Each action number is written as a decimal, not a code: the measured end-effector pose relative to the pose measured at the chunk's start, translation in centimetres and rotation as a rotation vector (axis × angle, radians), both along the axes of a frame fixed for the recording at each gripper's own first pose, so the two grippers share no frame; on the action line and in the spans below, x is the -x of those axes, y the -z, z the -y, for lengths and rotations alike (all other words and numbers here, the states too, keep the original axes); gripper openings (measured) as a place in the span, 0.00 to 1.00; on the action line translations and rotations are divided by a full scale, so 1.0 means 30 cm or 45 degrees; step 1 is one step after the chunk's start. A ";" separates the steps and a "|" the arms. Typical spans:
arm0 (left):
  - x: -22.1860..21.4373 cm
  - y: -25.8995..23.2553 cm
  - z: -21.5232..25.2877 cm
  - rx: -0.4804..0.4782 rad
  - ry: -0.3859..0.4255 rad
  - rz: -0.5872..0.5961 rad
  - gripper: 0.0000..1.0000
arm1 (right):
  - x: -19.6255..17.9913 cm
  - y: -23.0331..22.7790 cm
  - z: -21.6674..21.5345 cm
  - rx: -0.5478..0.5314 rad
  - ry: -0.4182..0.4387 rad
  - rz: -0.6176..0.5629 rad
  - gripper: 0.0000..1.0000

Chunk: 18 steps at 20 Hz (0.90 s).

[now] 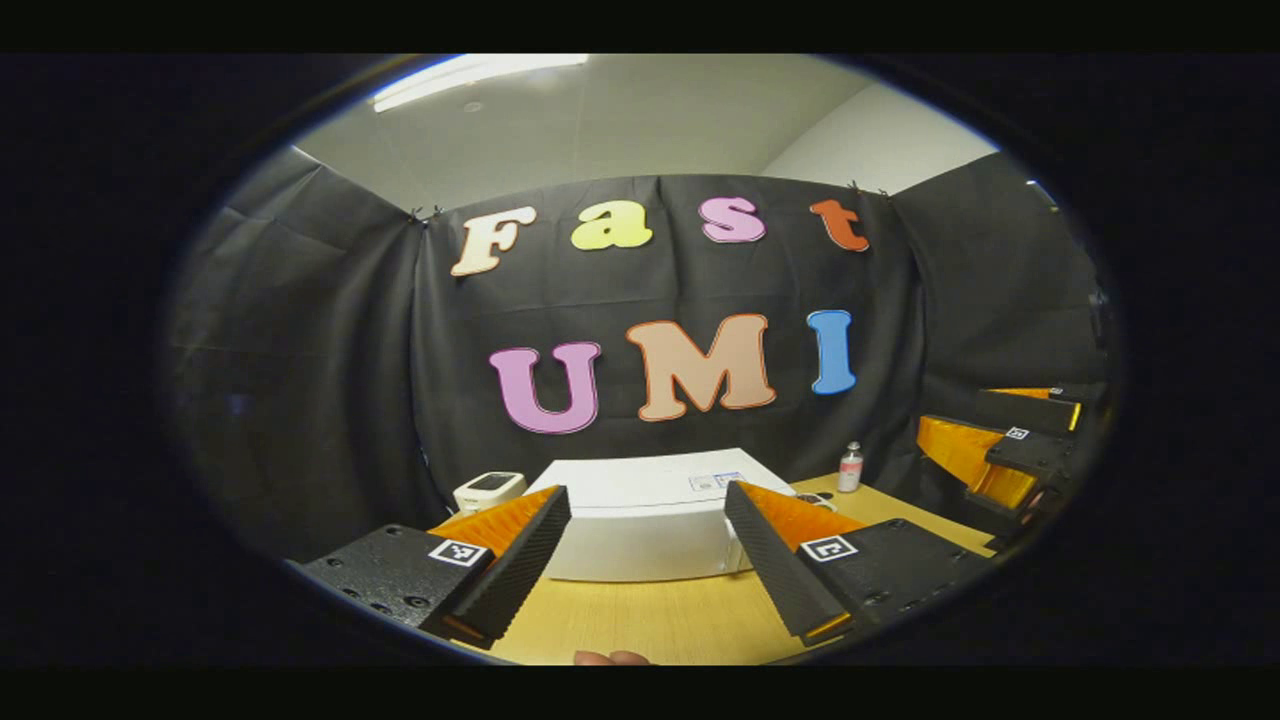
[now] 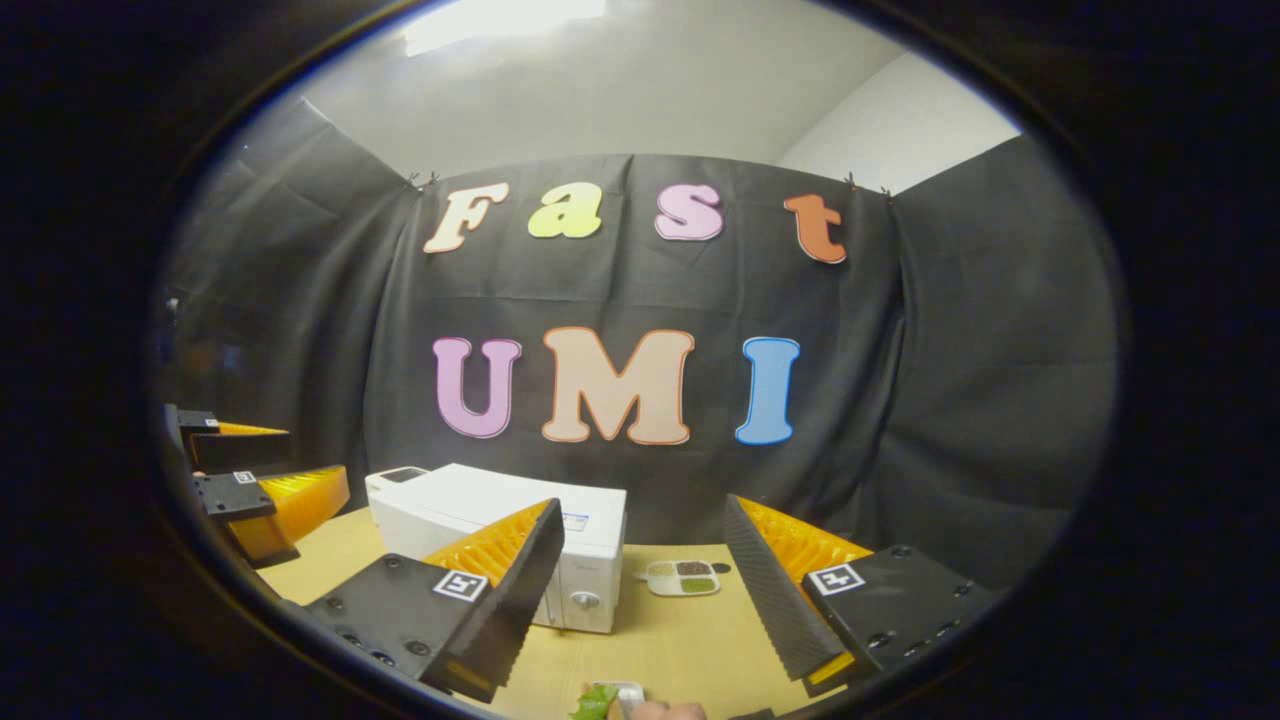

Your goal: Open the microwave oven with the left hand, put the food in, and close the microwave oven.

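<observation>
ceiling light (image 1: 470,75) glaring overhead | booth dim | edges bowed, softly blurred
</observation>
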<state>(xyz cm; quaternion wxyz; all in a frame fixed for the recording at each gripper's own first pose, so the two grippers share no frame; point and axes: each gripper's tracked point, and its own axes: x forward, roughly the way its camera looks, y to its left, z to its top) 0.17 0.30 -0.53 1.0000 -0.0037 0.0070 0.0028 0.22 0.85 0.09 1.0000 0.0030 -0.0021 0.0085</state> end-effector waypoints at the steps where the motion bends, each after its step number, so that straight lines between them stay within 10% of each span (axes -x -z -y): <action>1: -0.001 -0.002 0.000 0.001 0.000 0.000 0.98 | -0.001 0.003 0.001 -0.001 0.000 -0.002 0.94; 10: -0.033 0.039 0.018 0.007 0.009 -0.009 0.98 | 0.003 0.004 0.021 -0.006 0.012 -0.003 0.94; 18: -0.205 0.289 0.210 0.007 0.216 -0.028 0.98 | 0.056 0.044 0.129 0.002 0.090 -0.038 0.94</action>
